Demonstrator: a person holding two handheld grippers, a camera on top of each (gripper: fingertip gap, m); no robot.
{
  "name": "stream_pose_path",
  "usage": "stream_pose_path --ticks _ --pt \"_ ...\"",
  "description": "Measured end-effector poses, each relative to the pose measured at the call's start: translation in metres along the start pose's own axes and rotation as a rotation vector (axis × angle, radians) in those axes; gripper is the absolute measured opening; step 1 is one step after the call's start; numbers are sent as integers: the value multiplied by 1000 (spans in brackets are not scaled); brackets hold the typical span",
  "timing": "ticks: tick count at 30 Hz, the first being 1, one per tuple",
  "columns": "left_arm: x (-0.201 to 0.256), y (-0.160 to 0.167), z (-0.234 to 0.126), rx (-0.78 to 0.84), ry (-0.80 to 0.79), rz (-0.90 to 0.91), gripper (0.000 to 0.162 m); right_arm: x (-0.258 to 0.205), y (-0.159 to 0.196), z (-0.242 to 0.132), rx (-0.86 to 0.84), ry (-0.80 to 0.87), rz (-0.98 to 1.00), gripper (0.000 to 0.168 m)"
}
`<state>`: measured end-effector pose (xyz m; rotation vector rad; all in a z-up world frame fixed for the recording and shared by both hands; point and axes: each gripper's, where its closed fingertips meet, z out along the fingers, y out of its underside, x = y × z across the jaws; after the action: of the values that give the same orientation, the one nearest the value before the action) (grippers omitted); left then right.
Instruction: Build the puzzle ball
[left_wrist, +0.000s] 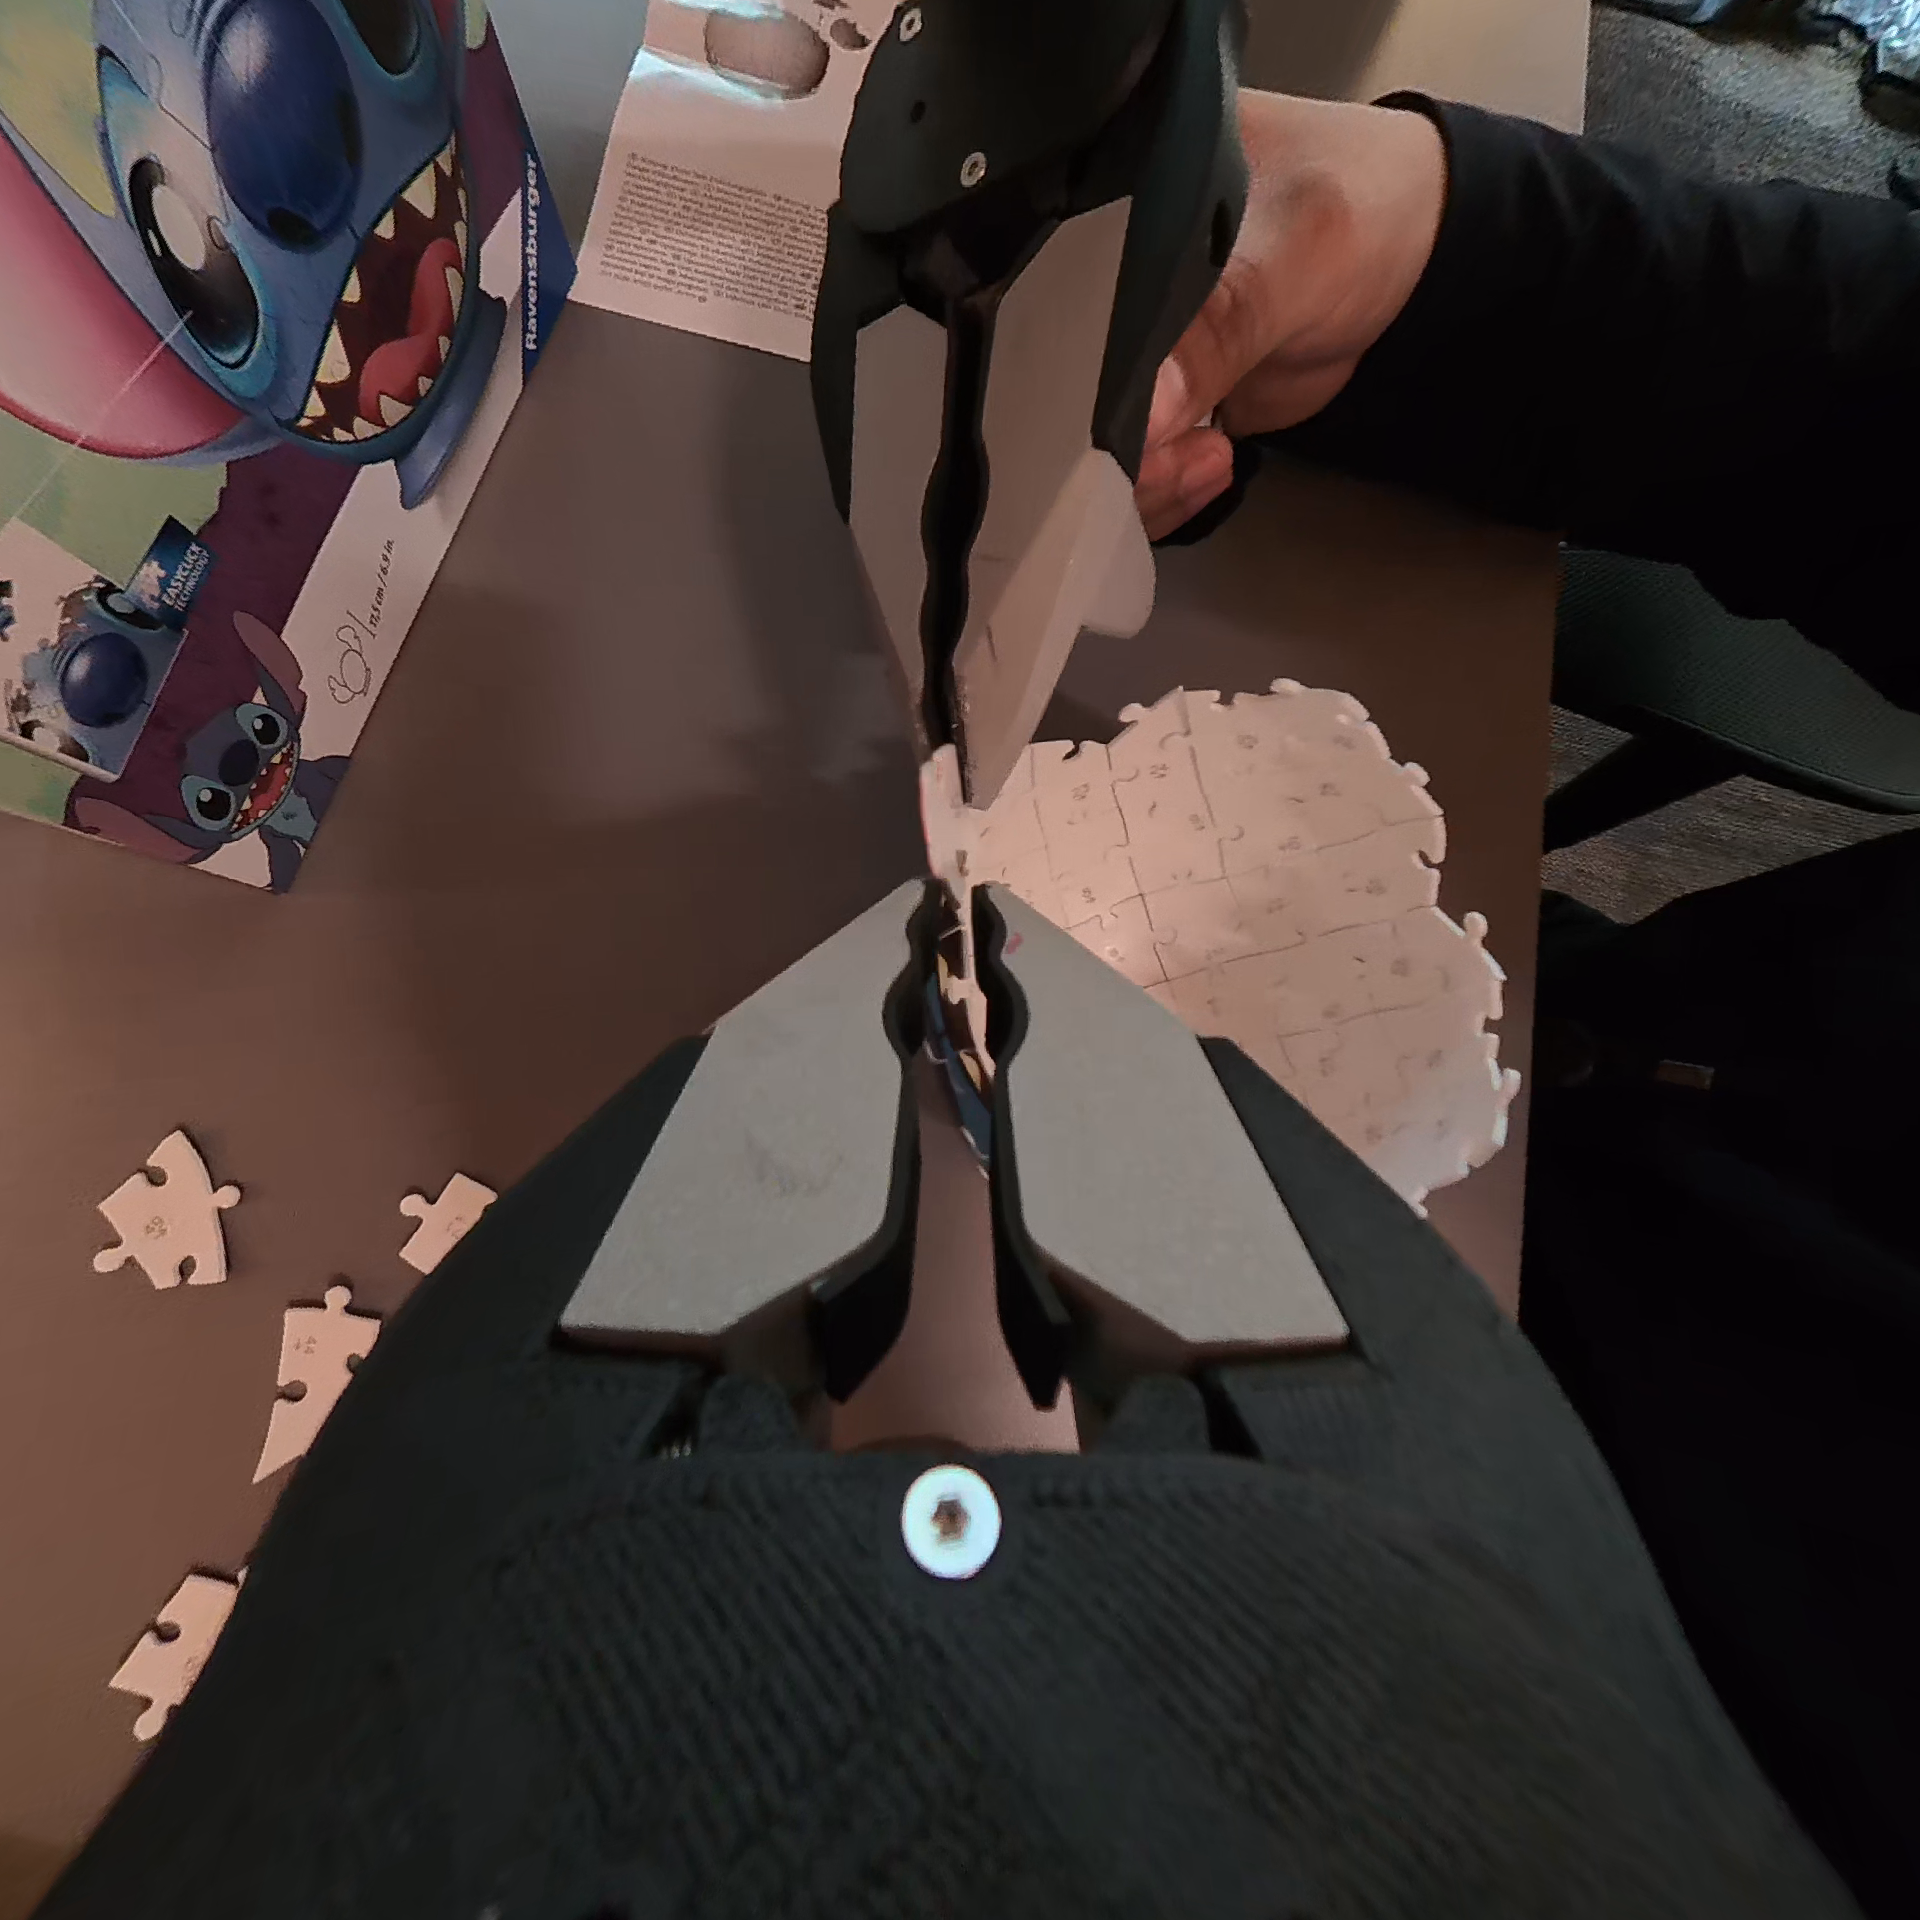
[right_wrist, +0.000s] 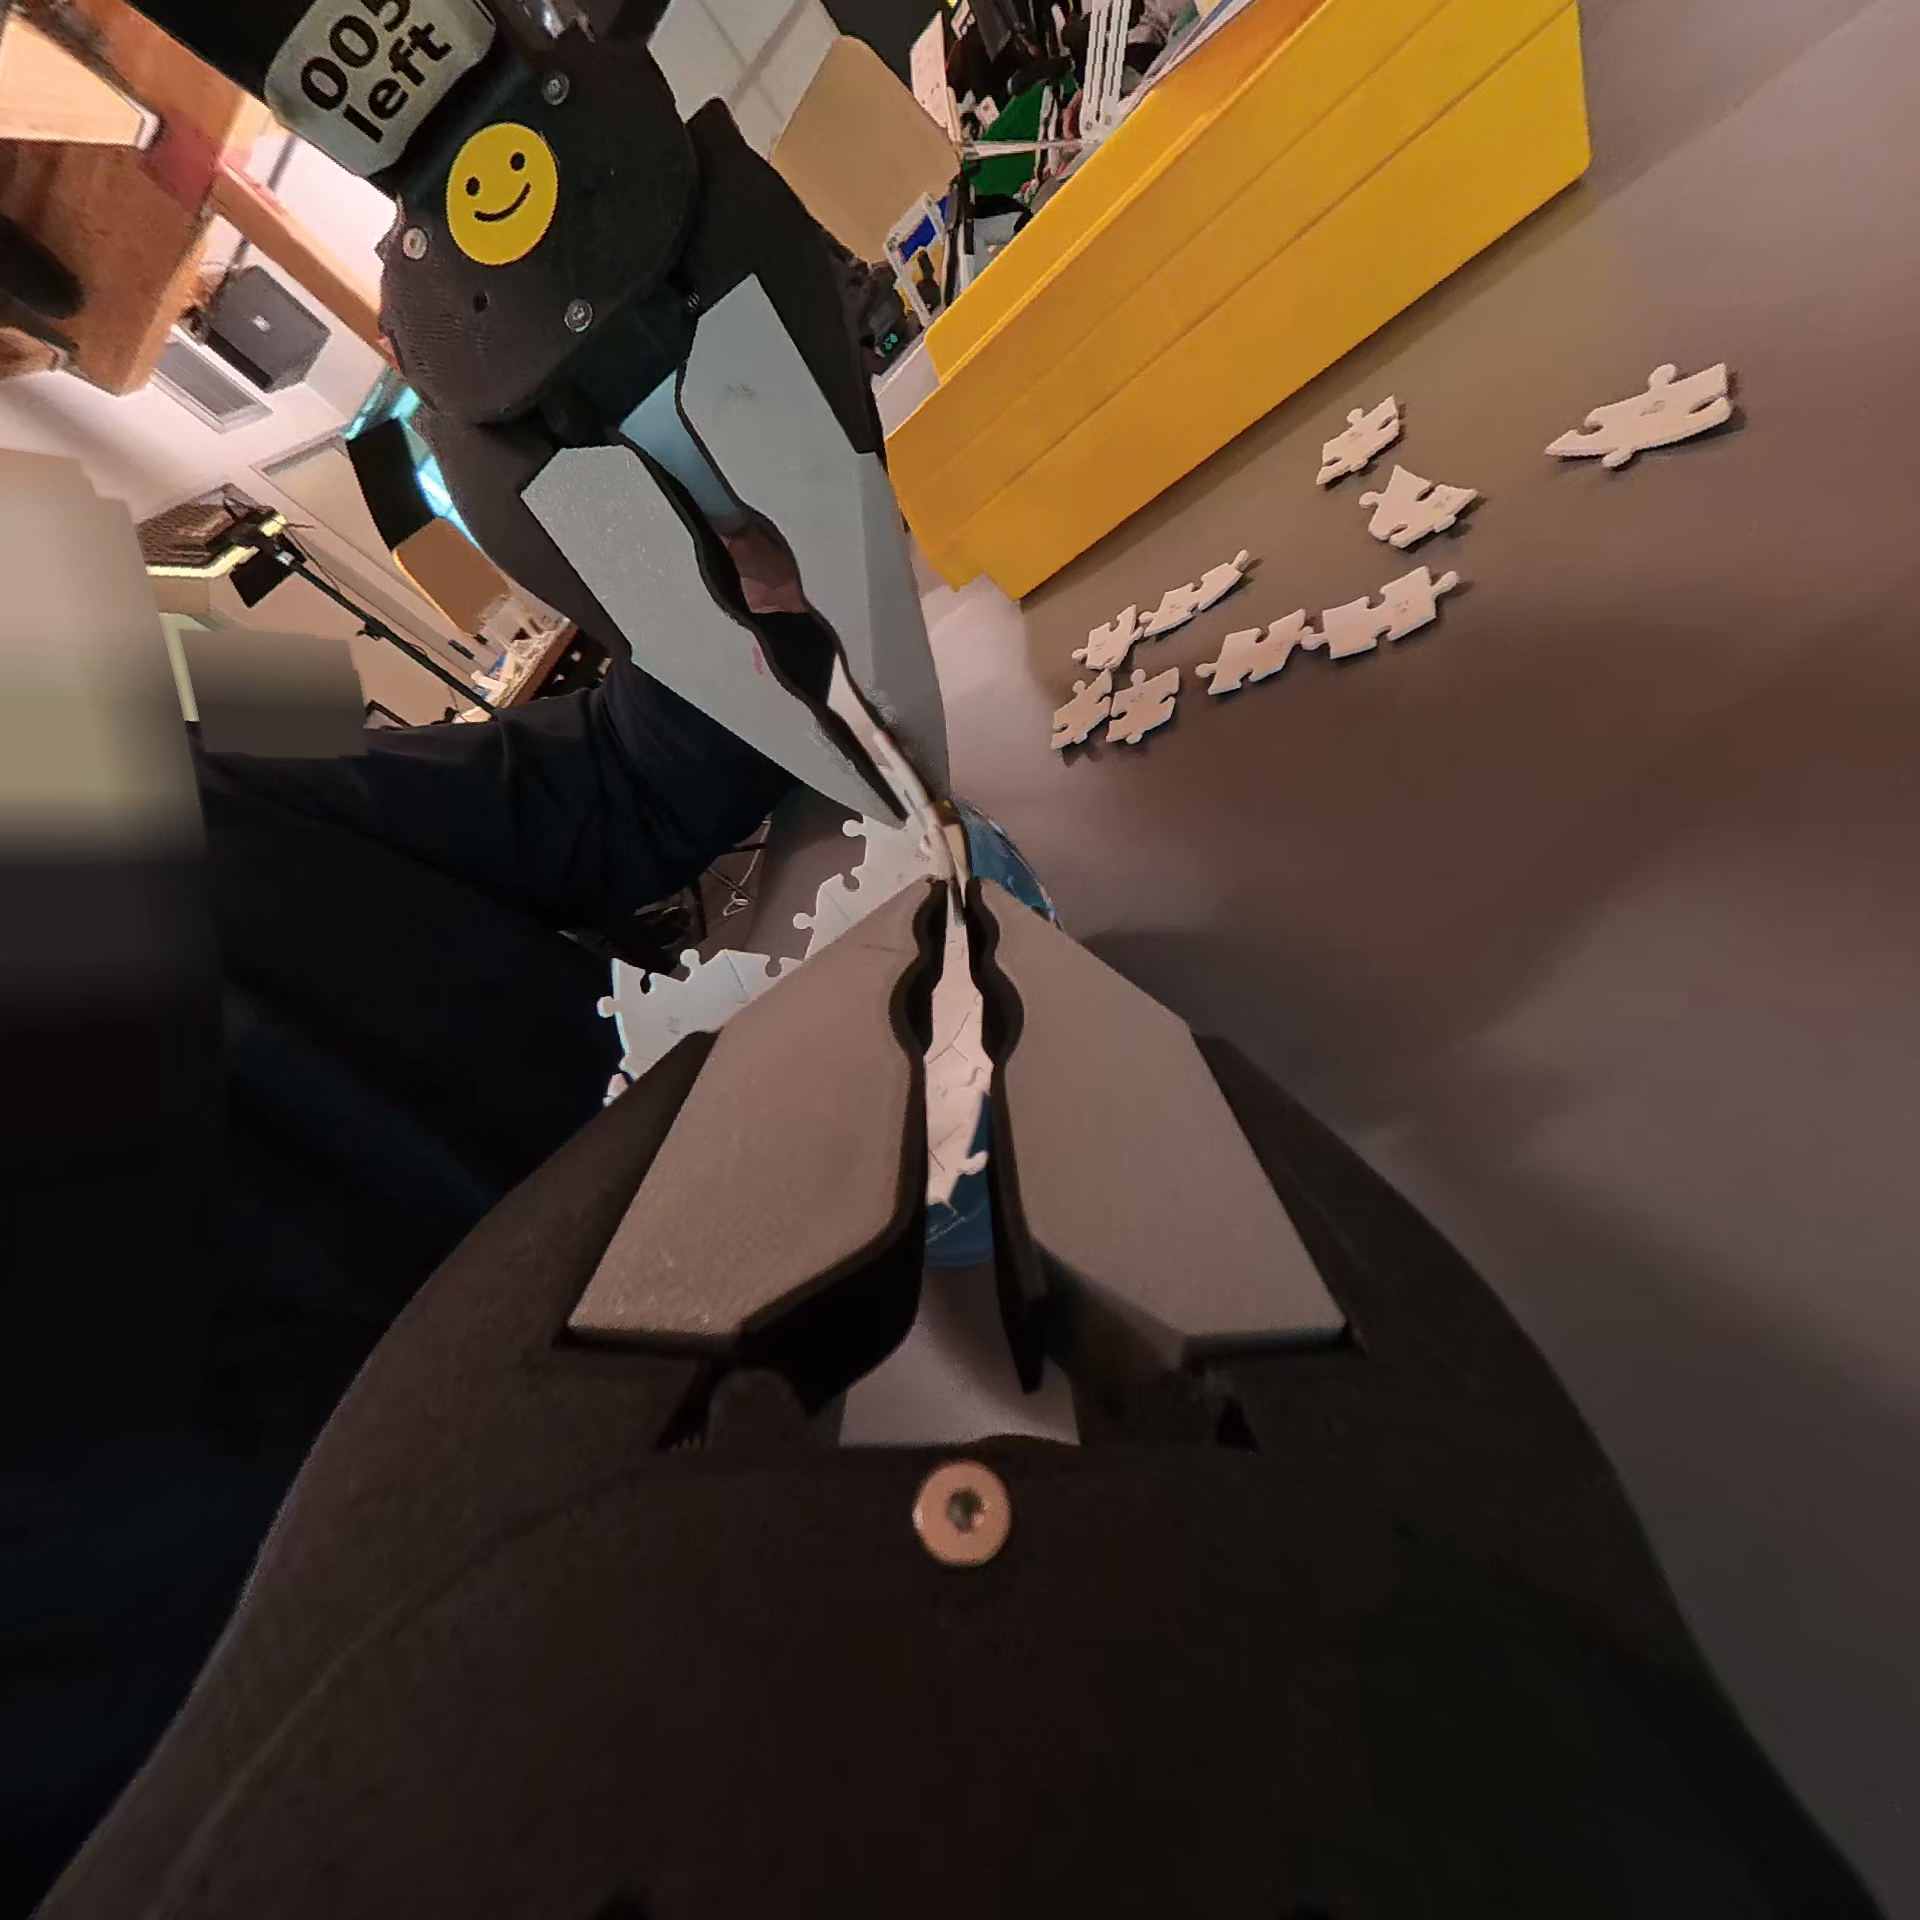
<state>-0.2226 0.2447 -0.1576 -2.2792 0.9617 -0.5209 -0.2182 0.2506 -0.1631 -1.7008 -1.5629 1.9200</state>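
The partly built puzzle ball (left_wrist: 1299, 914) is a curved shell, white inside and blue outside, held above the brown table. My left gripper (left_wrist: 951, 896) is shut on the shell's rim, whose blue edge shows between its fingers. My right gripper (left_wrist: 961, 784), held by a hand, comes from the far side and is shut on a white puzzle piece (left_wrist: 943, 805) at the same rim, tip to tip with the left. In the right wrist view my right gripper (right_wrist: 956, 902) meets the left gripper (right_wrist: 914, 816), with the shell (right_wrist: 707, 987) below them.
The printed puzzle box (left_wrist: 260, 416) and an instruction sheet (left_wrist: 717, 208) lie at the far left. Loose white pieces (left_wrist: 161, 1226) lie at the near left, and several more (right_wrist: 1247, 644) lie beside a yellow bin (right_wrist: 1247, 312). A dark sleeve (left_wrist: 1662, 312) is on the right. Left and right tips are no more than a few centimetres apart.
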Motion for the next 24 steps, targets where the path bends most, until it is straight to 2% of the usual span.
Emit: stream_pose_path --ticks 5,14,19,24 --pt "-1 1 0 -9 -18 16 1 0 7 4 -37 -7 5 2" --pt "0 1 1 -13 -51 102 1 -3 -4 -1 15 4 -34 10" --pt "1 4 2 -29 -29 77 4 -1 -1 3 -11 41 -93 0" --pt "-2 16 9 -99 -52 84 9 -2 -4 2 0 49 -101 0"
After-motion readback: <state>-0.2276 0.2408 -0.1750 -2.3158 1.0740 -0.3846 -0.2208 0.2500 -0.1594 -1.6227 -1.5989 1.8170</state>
